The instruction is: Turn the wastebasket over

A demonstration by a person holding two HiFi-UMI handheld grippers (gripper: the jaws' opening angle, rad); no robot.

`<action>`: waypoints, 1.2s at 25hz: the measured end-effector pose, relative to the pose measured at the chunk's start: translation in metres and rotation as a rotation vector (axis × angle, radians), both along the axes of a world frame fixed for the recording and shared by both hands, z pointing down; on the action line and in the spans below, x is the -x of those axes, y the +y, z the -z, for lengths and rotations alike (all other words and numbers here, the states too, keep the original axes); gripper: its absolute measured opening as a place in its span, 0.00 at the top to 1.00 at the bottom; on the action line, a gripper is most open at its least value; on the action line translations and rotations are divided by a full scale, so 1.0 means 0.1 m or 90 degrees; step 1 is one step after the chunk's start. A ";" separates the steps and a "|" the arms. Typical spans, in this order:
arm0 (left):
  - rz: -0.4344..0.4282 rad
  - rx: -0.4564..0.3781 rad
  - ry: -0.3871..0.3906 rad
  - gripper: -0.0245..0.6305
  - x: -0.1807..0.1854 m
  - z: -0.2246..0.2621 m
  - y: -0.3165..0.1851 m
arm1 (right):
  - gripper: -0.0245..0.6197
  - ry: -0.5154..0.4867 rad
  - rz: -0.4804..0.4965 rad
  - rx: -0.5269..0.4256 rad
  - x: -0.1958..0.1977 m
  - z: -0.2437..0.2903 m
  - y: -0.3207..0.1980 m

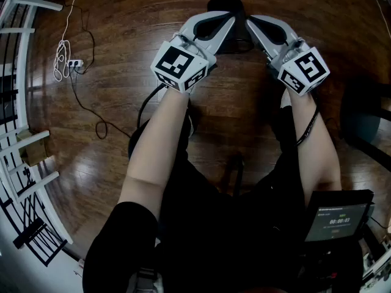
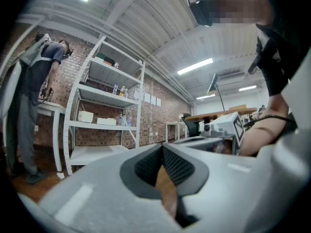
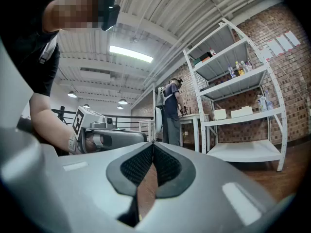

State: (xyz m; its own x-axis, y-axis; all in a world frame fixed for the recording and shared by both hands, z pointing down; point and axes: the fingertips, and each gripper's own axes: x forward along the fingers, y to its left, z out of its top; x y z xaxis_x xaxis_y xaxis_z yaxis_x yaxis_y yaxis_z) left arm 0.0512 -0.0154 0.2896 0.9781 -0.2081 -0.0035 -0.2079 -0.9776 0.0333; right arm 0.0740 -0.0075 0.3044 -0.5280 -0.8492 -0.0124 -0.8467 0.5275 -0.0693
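Hidden: the wastebasket (image 1: pixel 225 5) is showing only as a dark shape on the wooden floor (image 1: pixel 122 102), just beyond the tips of both tools, which are covering most of it. Whether it is upright or tipped cannot be told.
Basket contents: its inside is not showing.
Left gripper (image 2: pixel 162 152): pointing level, jaws lying together at the tips, gripping nothing.
Right gripper (image 3: pixel 153 152): pointing level, jaws pressing together, gripping nothing.
Shelving: the white rack (image 3: pixel 243 106) is carrying 2 pale boxes (image 3: pixel 241 111) and several bottles, too small to identify.
Screen (image 1: pixel 339 215): glowing at lower right, print too small to read.
Bystander (image 2: pixel 34 96): standing at a table beside the rack.
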 end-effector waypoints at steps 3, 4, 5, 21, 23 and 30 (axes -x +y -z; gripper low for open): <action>0.000 0.002 0.004 0.96 0.02 0.05 -0.10 | 0.95 0.004 -0.002 -0.007 0.00 0.06 -0.08; 0.000 0.003 0.004 0.96 0.03 0.06 -0.14 | 0.95 0.005 -0.004 -0.008 -0.01 0.08 -0.12; 0.000 0.006 0.005 0.96 0.03 0.07 -0.17 | 0.95 0.005 -0.007 -0.008 -0.02 0.11 -0.15; -0.007 0.013 0.037 0.96 -0.10 0.34 -0.66 | 0.95 -0.011 -0.075 -0.007 -0.22 0.25 -0.65; 0.000 0.008 0.020 0.96 -0.17 0.15 -0.86 | 0.95 -0.022 -0.081 0.003 -0.33 0.07 -0.88; 0.009 0.010 -0.001 0.96 -0.24 -0.16 -1.06 | 0.94 -0.118 -0.140 0.039 -0.53 -0.31 -1.28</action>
State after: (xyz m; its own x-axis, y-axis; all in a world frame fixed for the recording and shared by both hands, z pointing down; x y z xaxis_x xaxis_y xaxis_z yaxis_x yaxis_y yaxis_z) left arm 0.0750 -0.1214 0.3057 0.9751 -0.2218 0.0015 -0.2216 -0.9739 0.0483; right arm 0.1274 -0.1356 0.3351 -0.3251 -0.9450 -0.0365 -0.9099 0.3231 -0.2604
